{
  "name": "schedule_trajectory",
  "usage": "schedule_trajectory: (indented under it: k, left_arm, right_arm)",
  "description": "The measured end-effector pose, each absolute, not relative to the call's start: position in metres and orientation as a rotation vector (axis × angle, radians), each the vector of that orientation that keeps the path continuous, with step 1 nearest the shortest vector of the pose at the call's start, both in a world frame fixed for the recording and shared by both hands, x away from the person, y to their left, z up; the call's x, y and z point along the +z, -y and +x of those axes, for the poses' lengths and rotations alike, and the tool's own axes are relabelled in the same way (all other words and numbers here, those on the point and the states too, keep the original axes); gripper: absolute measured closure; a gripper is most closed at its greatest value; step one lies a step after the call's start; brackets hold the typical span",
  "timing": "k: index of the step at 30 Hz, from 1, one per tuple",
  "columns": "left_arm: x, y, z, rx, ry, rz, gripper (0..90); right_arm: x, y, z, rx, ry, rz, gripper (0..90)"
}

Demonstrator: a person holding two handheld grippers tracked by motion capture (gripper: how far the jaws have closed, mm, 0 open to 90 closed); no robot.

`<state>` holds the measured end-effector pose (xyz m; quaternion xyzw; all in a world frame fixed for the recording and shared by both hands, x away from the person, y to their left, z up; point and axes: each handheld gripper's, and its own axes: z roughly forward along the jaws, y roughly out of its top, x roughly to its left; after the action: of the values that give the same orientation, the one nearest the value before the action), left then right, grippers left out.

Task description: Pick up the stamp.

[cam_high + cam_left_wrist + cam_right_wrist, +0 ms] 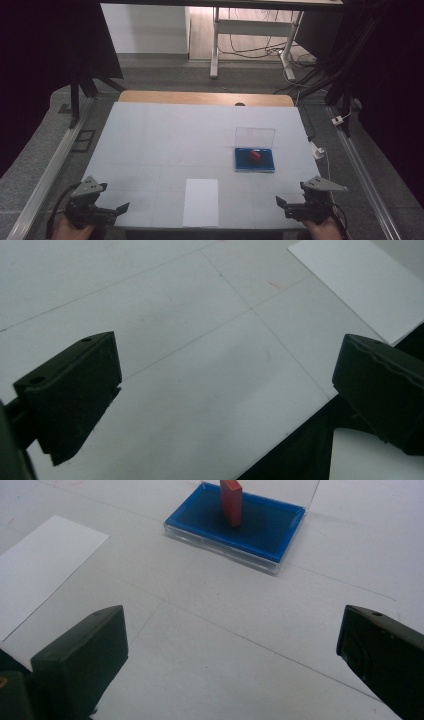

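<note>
A: Judging by the layout, no step has been started yet. The left tongs [122,206] and right tongs [281,202] are held at the near corners of the tabletop [165,135], each with its jaws wide apart and nothing gripped.

B: And where is the stamp [254,155] found?

A: It is stood on the blue ink pad [254,160], right of centre, with the clear lid [255,136] raised behind it. In the right gripper view the stamp [231,501] is seen upright on the pad [235,522], well apart from the jaws. A white card [201,202] is laid flat at the near edge, between the two tongs.

B: What is called for next?

A: Probably the right tongs are to be carried forward to the stamp and closed across its narrow sides, so that it can be lifted straight off the pad. Whether the stamp is meant to be pressed onto the card cannot be told for certain; the card's surface looks blank, though it is small in the high view.
</note>
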<state>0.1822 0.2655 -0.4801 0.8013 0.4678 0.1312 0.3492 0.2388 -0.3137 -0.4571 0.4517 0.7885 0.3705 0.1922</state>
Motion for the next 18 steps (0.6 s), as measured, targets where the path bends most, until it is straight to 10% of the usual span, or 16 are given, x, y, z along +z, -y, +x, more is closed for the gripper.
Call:
schedule_trajectory:
  k: [18]
  left_arm:
    - [-0.4805,-0.2673,0.1844,0.294,-1.215,2.065,0.0]
  right_arm:
    - [-0.4578,0.3121,0.2400,1.045,-2.265,1.265,0.2]
